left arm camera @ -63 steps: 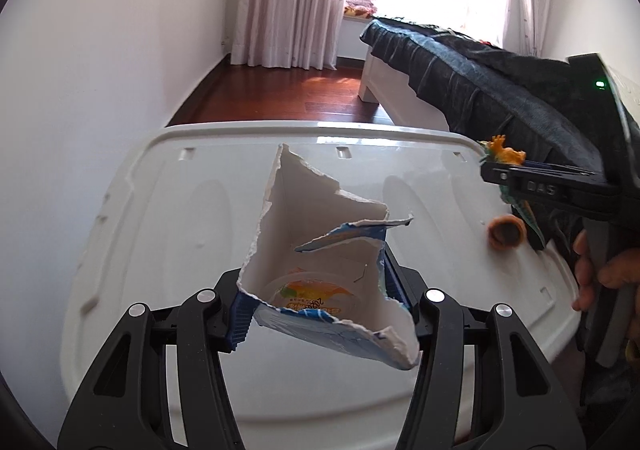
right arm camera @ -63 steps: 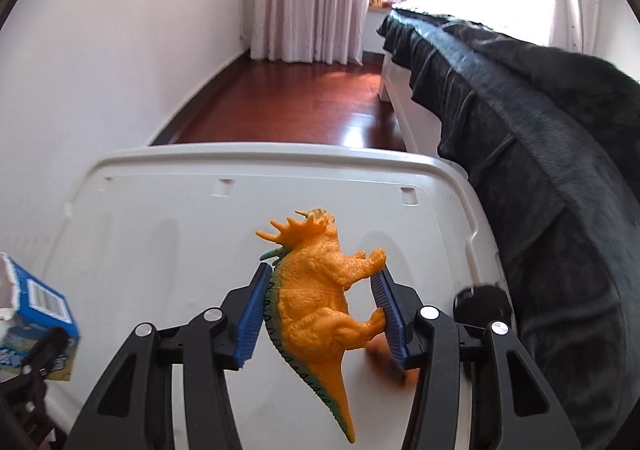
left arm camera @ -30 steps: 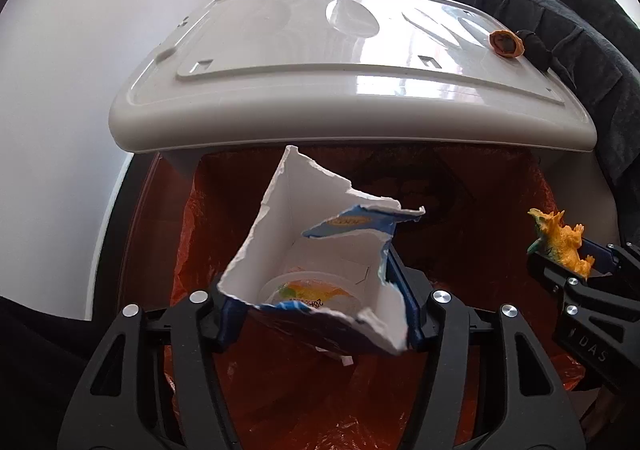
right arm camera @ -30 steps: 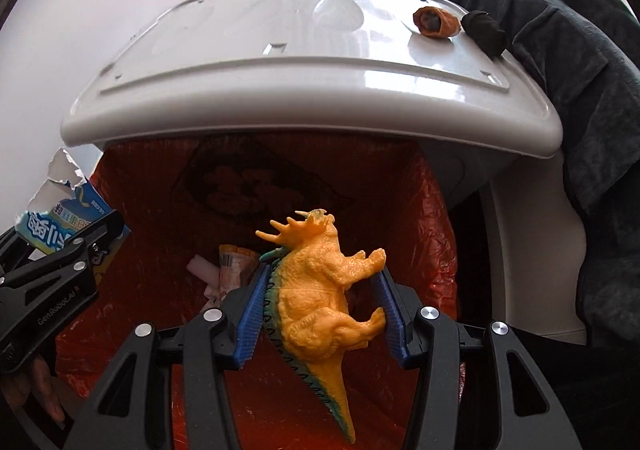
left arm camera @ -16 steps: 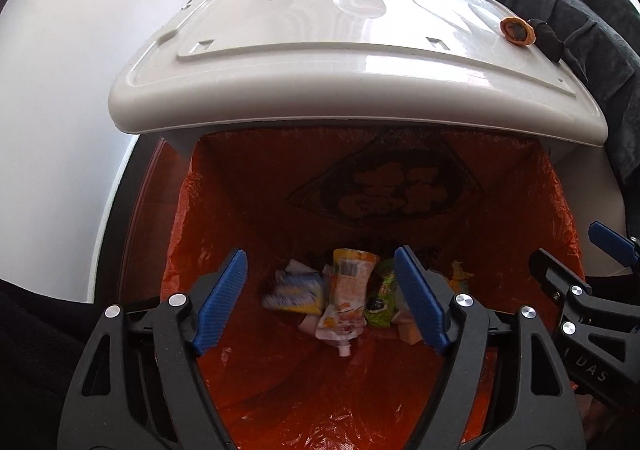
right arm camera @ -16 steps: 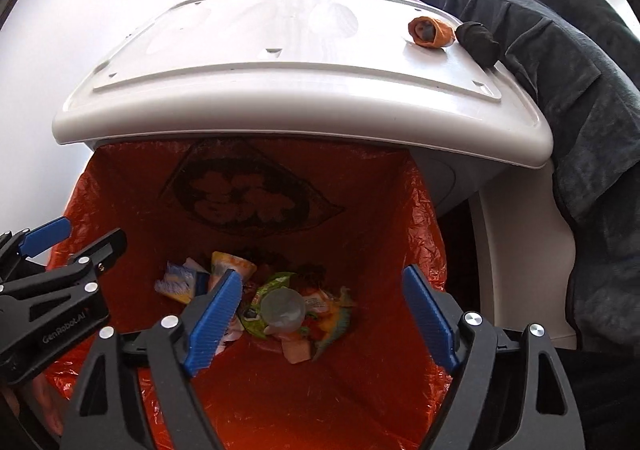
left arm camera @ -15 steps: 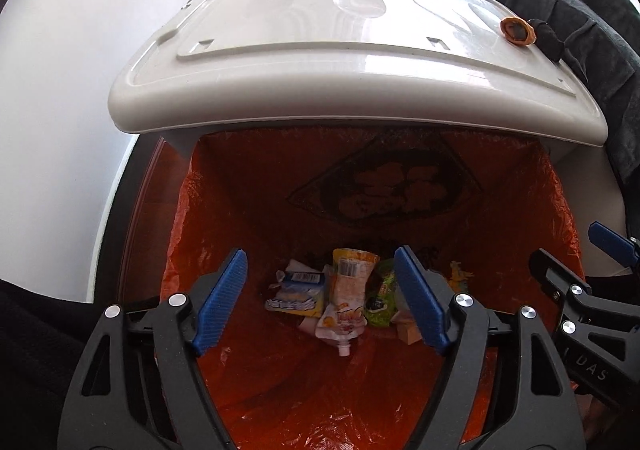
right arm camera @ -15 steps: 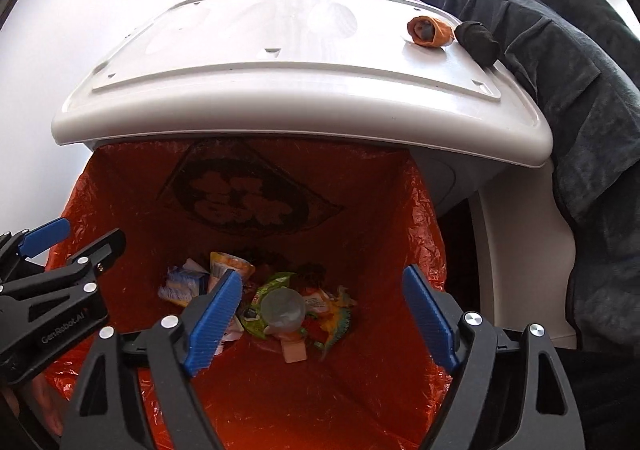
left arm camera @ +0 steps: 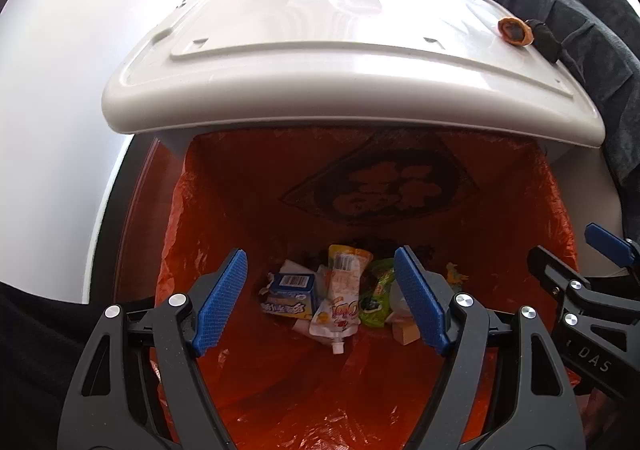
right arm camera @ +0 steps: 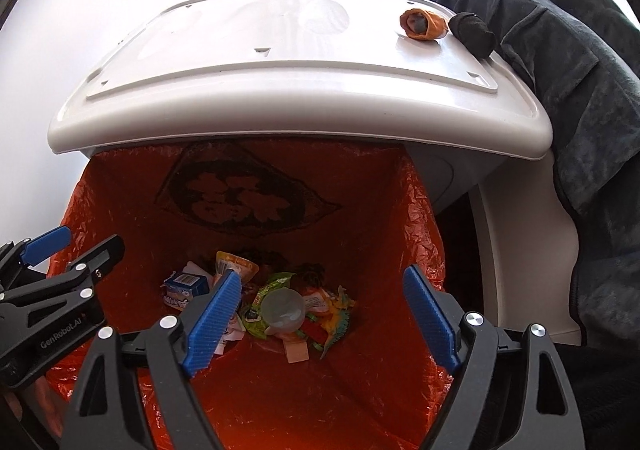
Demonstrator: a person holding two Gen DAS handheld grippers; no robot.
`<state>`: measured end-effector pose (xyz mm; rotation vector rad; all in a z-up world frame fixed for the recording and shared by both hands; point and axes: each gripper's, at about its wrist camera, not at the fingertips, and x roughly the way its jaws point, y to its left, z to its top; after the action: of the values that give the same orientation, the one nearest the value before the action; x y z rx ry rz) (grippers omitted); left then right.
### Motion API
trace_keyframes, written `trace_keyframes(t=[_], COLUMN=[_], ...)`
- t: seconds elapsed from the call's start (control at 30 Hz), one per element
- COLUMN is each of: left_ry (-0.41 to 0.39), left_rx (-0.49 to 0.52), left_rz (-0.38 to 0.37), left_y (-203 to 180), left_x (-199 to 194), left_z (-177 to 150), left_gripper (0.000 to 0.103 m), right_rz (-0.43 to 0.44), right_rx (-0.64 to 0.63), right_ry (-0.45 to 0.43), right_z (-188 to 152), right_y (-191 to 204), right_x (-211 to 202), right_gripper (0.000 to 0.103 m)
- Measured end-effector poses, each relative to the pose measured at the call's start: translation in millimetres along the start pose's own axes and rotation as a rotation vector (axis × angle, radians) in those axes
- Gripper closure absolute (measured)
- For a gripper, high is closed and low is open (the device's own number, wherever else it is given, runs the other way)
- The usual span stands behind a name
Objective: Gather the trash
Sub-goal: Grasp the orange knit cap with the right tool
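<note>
OK, both drops done. My left gripper (left arm camera: 320,298) and right gripper (right arm camera: 320,322) just opened wide, empty; torn blue-white carton (left arm camera: 289,294) and orange plastic dinosaur toy (right arm camera: 335,316) now in orange-lined bin (left arm camera: 400,390), frame centre. Orange roll (right arm camera: 423,24) upper right on the lid looks next.

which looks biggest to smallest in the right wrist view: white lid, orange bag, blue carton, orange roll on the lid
1. orange bag and white lid: similar spread, too close to rank.
2. blue carton and orange roll: alike, and at different distances from the camera, so unsure.
</note>
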<state>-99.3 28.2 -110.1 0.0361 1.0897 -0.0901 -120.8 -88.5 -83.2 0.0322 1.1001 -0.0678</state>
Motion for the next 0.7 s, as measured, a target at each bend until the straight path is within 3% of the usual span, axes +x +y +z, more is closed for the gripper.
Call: trace_keyframes(t=[0.13,0.4,0.7], left_ry=[-0.076,-0.26,-0.317], left_rx=[-0.025,0.046,0.127], left_rz=[-0.097,-0.114,-0.17], left_y=[1.9,-15.9,-51.9], left_x=[-16.6,-55.3,-59.7], left_z=[10.2,44.6,76.1], left_gripper=[0.029,0.029,0.029], right_rz=[-0.005,-0.096,-0.14], right_rx=[0.02,0.055,-0.022], right_ry=[-0.044,-0.252,-0.283], right_z=[11.9,90.8,191.6], right_y=[-8.6,-48.9,-72.2], right_x=[-9.3,-35.4,15.1], right_gripper=[0.021,0.013,0.012])
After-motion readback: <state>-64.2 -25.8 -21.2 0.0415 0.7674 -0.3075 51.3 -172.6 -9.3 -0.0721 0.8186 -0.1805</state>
